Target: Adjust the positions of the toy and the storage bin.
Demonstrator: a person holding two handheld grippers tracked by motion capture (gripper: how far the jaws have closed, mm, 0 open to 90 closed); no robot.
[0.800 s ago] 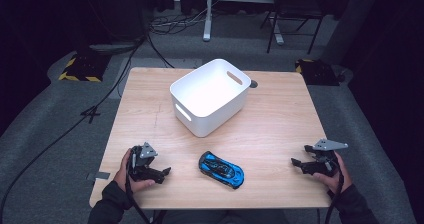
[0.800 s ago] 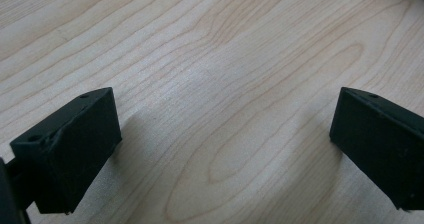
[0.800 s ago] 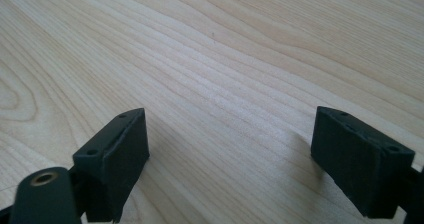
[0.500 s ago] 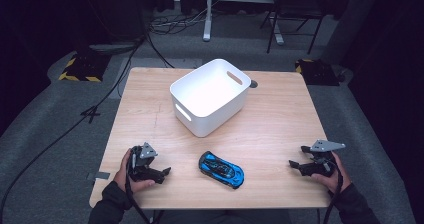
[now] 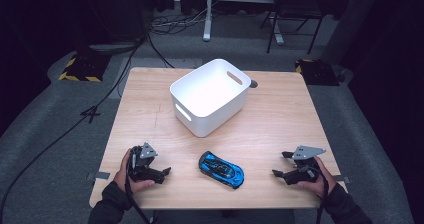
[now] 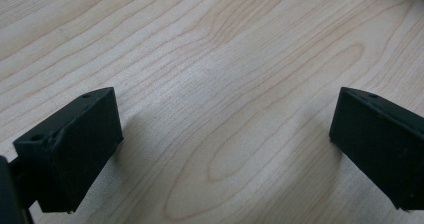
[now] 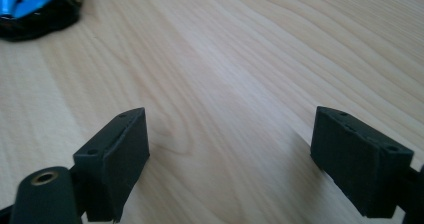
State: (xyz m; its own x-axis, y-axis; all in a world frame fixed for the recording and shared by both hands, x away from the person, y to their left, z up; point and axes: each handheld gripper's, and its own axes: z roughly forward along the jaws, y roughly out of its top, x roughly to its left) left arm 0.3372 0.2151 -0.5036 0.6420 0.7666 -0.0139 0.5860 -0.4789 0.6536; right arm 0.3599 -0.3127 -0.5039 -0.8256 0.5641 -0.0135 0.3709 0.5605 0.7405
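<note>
Bare table (image 5: 280, 129) lies between the right gripper (image 5: 284, 165) and the toy car (image 5: 221, 169) ahead of it. The white bin (image 5: 210, 96) stands well beyond, blocking nothing.

Overhead light brightens the table (image 5: 280, 109) against dark surroundings; close views are softly blurred.

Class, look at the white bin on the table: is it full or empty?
Empty. The high view looks into the bin and shows bare white inside; the toy car lies outside on the table.
</note>
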